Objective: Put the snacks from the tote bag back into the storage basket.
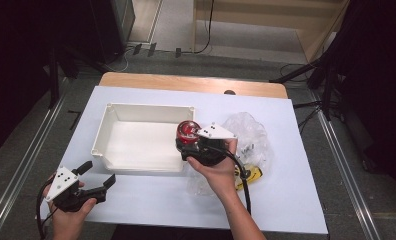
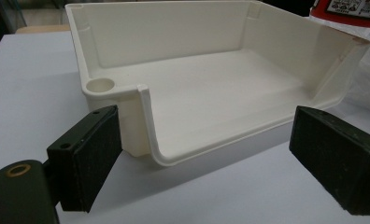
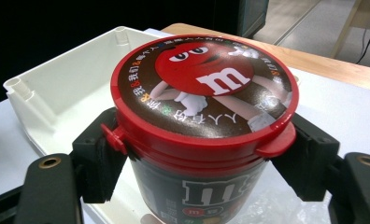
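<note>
Tub (image 3: 202, 121) cylindrical, glossy red lid; bin (image 1: 117, 145) smooth.

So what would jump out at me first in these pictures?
Probably the red-lidded candy tub, clamped in the right claw at the right edge of the white bin. Next, that bin sits empty mid-table, while the left claw waits open near its front corner. A crumpled clear bag lies right of the tub.
</note>
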`<state>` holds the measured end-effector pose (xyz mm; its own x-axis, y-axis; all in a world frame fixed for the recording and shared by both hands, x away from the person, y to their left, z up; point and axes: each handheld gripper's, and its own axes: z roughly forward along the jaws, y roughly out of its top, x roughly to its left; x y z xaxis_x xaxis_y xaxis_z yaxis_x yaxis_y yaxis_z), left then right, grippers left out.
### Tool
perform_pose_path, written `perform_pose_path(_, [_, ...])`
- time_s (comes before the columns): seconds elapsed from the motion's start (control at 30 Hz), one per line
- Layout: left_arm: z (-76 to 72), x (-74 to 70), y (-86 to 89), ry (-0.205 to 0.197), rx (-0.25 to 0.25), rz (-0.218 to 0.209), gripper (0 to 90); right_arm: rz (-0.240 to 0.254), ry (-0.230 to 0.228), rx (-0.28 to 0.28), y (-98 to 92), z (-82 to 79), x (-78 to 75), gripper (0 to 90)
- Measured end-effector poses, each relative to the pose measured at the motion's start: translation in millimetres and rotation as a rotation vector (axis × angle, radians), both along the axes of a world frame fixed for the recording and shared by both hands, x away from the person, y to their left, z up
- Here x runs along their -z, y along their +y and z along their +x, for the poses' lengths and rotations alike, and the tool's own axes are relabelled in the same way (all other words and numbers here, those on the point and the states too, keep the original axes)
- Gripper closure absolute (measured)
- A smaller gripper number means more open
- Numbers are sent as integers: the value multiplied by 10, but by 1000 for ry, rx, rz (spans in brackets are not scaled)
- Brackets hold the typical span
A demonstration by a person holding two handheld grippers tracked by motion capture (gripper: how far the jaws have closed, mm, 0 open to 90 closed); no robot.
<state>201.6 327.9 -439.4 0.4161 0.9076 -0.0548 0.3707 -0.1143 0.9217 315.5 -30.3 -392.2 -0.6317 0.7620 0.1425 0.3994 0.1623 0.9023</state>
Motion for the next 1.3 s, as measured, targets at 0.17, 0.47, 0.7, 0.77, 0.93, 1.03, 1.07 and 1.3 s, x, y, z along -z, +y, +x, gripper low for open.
perform_pose_path(0.17, [-2, -2, 0, -2, -1, -1, 94, -1, 0, -10, 48, -1, 1, 260])
perform_pose_path(0.47, [-4, -2, -1, -2, -1, 1, 94, -4, 0, -28, 125, 5, 14, 260])
perform_pose_path(0.7, [-4, -1, -1, -2, -2, -2, 94, -7, 5, -42, 173, 13, 44, 260])
perform_pose_path(0.77, [-5, -2, 0, -1, 0, 2, 95, -8, 6, -48, 196, 15, 55, 260])
perform_pose_path(0.93, [-6, -2, -1, -2, 0, 2, 94, -10, 9, -55, 222, 20, 71, 260])
perform_pose_path(1.03, [-7, -3, 0, -2, -1, 0, 94, -11, 12, -60, 242, 26, 86, 260])
perform_pose_path(1.07, [-7, -3, 0, -2, -1, 0, 94, -11, 12, -60, 242, 26, 86, 260])
perform_pose_path(1.3, [-10, -5, -3, -7, 4, -6, 94, -10, 14, -67, 277, 35, 103, 260])
